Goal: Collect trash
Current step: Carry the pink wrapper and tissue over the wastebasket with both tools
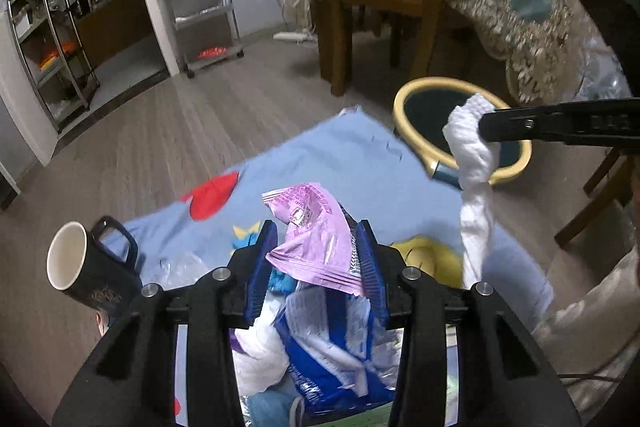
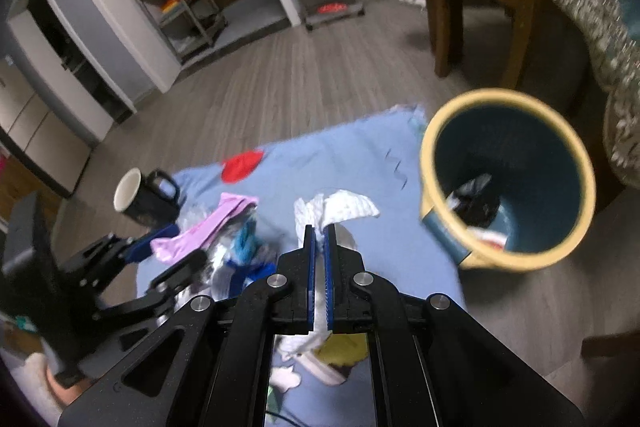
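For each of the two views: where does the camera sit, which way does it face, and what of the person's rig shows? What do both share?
Left wrist: on the left tool, angled down at the blue mat; its pads grip a pink wrapper; the right tool crosses in with a white tissue.
Right wrist: on the right tool, angled down toward the bin; the left tool shows at lower left.
Shared: mat, bin, mug, wrapper, tissue.
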A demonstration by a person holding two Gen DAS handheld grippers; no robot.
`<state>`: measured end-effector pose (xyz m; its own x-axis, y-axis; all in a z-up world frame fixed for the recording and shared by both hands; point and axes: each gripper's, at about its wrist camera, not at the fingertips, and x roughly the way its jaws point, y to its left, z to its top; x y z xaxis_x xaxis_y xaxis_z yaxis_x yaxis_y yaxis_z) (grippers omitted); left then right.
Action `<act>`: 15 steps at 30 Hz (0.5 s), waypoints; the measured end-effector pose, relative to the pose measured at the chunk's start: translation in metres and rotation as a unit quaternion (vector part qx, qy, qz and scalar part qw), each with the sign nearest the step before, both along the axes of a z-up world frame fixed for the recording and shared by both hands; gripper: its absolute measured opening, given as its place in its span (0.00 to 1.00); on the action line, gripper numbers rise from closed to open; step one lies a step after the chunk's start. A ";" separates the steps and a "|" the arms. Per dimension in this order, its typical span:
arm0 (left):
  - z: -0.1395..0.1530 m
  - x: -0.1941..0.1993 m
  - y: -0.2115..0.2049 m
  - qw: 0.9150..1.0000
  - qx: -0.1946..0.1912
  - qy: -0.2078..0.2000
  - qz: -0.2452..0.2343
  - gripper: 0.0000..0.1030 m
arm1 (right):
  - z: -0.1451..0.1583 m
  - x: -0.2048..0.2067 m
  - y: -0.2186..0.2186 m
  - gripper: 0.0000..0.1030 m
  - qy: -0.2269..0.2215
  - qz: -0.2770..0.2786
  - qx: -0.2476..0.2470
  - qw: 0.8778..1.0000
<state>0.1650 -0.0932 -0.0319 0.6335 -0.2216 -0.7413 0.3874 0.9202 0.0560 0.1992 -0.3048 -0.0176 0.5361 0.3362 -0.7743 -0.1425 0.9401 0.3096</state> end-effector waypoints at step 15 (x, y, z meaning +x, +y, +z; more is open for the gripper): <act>0.039 0.023 -0.063 0.998 -0.047 -0.011 -0.050 0.39 | 0.001 0.048 -0.140 0.05 -0.011 -0.142 0.046 0.989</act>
<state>0.1876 -0.1560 0.0069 0.6202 -0.3526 -0.7007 0.4778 0.8783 -0.0190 0.2471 -0.4452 -0.0170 0.6359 0.2372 -0.7344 0.1163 0.9113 0.3950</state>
